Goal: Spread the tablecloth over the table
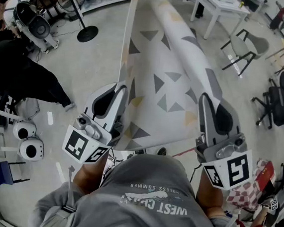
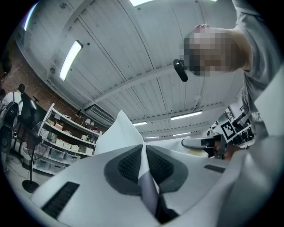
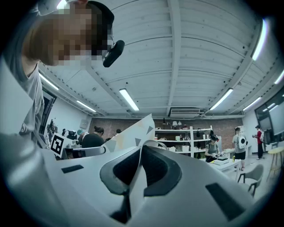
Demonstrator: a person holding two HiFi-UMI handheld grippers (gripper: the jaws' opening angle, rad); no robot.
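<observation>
**Cloth (image 1: pixel 170 83) gripped at both near corners, held in the air**

The cloth, white with grey and pale yellow triangles, runs forward from between the two tongs and billows into a long hump ahead of them. Only floor (image 1: pixel 96 71) shows beneath it. The left tongs (image 1: pixel 119 87) are closed tight on its near left edge, with the fabric pinched between the ribbed pads. The right tongs (image 1: pixel 204 99) are likewise clamped on the near right edge.

Both tongs point slightly upward and stand well apart. This probably keeps the near edge taut and lets air lift the sheet so that it can be floated down flat. No desk lies under the cloth. The only one in sight is a white desk (image 1: pixel 220 5) far beyond its front end, so the spreading appears not yet begun.

Behind the tongs, the person's grey shirt (image 1: pixel 150 186) carries upside-down print. "WEST" and "SUMMER" can be read; the rest is unclear. The cubes (image 1: pixel 81 147) on the tongs bear black-and-white square patterns, not words.
</observation>
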